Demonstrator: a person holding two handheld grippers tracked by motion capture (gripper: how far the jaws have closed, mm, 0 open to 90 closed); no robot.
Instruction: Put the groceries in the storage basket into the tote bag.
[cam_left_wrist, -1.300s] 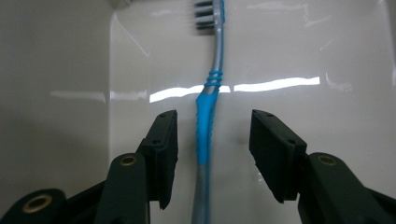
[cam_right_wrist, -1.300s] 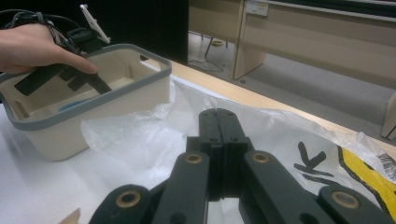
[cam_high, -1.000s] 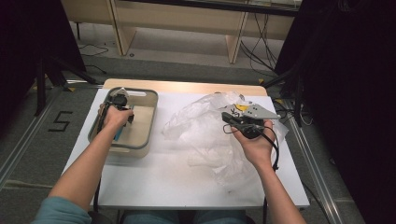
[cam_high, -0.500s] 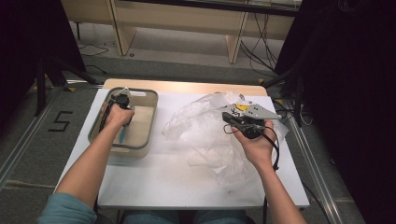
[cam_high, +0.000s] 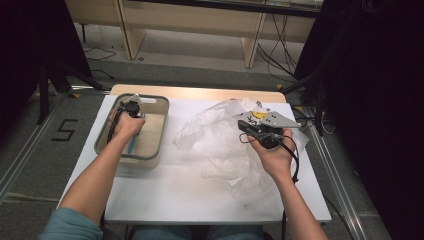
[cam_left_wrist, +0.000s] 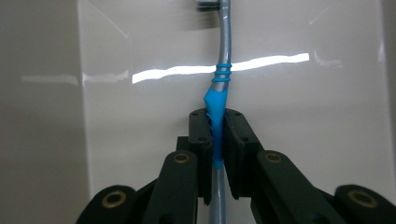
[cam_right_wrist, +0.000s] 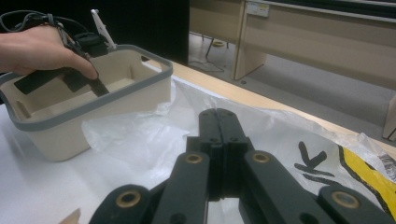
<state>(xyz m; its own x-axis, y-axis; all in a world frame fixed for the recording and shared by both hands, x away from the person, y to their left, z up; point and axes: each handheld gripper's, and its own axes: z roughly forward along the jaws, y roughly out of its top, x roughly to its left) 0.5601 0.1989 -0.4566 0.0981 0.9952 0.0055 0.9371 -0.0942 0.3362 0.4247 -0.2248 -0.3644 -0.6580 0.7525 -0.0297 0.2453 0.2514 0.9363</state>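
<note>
left gripper (cam_left_wrist: 215, 135) sat at the left of the high view, reaching down into the tub (cam_high: 161, 131). its jaws had just been closing, and the fingers (cam_left_wrist: 200, 140) now pinched the toothbrush (cam_left_wrist: 219, 98) on its blue rubber grip. the toothbrush lay along the tub floor, head toward the top edge of the left gripper view.

right gripper (cam_right_wrist: 218, 135) was at centre right of the high view, over the plastic bag (cam_high: 220, 145), fingers pressed together with nothing between them.

step in hand, as judged: lifting the toothbrush out of the tub. the grip sits on the soft ribbed section, a good spot; the handle beyond it is smooth, silvery and curved, so it would slip sooner. lift straight up, keep the head clear of the tub wall, hold the squeeze steady.

materials: tub is beige hard plastic with a grey rounded rim and a glossy floor showing a light streak. bag is thin, clear, crumpled film with yellow and black print. bench (cam_high: 165, 195) top is flat, matte white.
</note>
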